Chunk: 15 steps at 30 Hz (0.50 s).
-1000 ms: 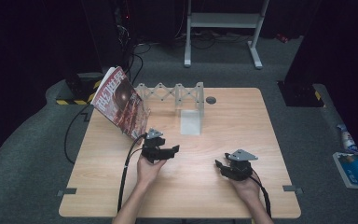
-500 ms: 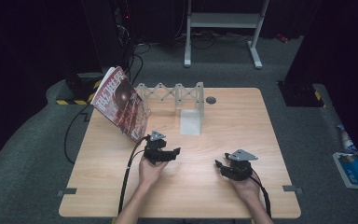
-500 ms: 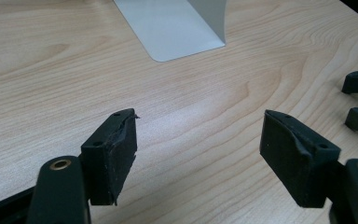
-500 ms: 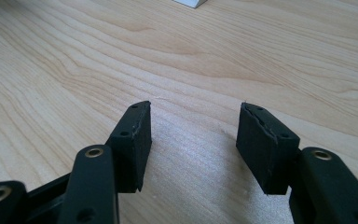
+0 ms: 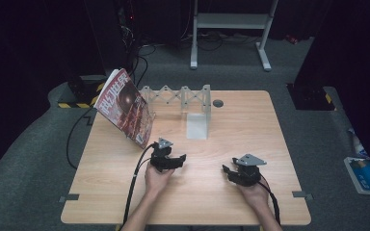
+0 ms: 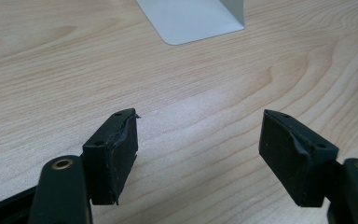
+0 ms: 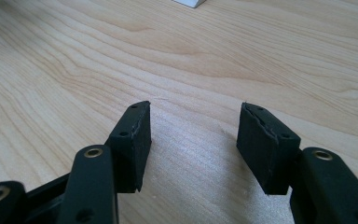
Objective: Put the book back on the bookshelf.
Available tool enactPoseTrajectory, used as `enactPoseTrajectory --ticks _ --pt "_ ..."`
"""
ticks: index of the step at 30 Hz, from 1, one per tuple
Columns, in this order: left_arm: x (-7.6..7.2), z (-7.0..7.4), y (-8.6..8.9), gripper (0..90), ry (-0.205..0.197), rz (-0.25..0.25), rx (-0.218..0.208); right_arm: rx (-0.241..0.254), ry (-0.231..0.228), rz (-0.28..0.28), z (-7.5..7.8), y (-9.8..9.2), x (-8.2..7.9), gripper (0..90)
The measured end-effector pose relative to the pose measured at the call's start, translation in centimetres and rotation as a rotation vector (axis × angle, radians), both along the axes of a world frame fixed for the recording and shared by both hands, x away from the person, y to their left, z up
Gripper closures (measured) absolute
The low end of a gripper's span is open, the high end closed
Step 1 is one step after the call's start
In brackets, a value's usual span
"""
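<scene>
My left gripper [image 5: 172, 160] hovers low over the wooden table [image 5: 250, 125], left of centre, held in a hand. In the left gripper view its jaws [image 6: 198, 126] stand open over bare wood, with nothing between them. My right gripper [image 5: 232, 173] sits near the front right, also in a hand. In the right gripper view its jaws [image 7: 193, 116] are open over bare wood. A red magazine [image 5: 125, 108] leans tilted at the table's back left. A white folding rack [image 5: 178, 95] stands beside it. A white plate stand [image 5: 196, 126] sits ahead of the left gripper, its base [image 6: 191, 18] visible.
A dark round grommet [image 5: 218, 103] sits in the tabletop at the back. Black cables trail from both grippers off the front edge. On the floor are a white frame [image 5: 231, 21] behind the table and a blue packet [image 5: 366, 175] at the right.
The left gripper has drifted slightly toward the table's front edge. The right gripper has stayed put. Both stay open.
</scene>
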State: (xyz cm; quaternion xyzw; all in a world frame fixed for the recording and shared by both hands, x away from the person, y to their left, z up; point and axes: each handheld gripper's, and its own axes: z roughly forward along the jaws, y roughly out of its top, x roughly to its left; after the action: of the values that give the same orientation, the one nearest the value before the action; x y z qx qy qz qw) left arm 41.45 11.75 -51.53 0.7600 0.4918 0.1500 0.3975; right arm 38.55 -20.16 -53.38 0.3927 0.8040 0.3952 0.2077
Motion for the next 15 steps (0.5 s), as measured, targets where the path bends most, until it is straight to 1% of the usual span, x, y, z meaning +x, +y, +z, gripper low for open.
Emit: enactPoseTrajectory --ticks 1,4,7,8,10,12,15 --pt "0.00 0.00 0.00 28.4 0.000 0.000 0.000 0.000 0.000 0.000 0.00 0.00 0.00 44.7" --pt "0.07 -0.50 0.04 28.4 -0.003 0.016 0.018 0.000 -0.001 0.000 0.00 0.00 0.00 44.7" --pt "0.07 -0.69 0.09 28.6 -0.002 0.028 0.018 -0.001 -0.001 0.000 0.00 0.00 0.00 44.7" --pt "0.12 -0.75 0.15 28.6 0.000 0.036 0.026 -0.001 -0.001 0.000 0.00 0.01 -0.01 44.7" --pt "0.28 -0.82 0.29 28.8 -0.005 0.053 0.037 -0.001 -0.001 0.000 0.00 0.00 0.00 44.7" --pt "0.32 -0.87 0.29 28.8 -0.006 0.058 0.039 -0.001 -0.001 0.001 0.00 0.00 0.00 44.7" --pt "0.34 -0.96 0.11 29.1 -0.019 0.069 0.050 -0.001 -0.002 0.001 0.00 0.01 -0.01 44.8"
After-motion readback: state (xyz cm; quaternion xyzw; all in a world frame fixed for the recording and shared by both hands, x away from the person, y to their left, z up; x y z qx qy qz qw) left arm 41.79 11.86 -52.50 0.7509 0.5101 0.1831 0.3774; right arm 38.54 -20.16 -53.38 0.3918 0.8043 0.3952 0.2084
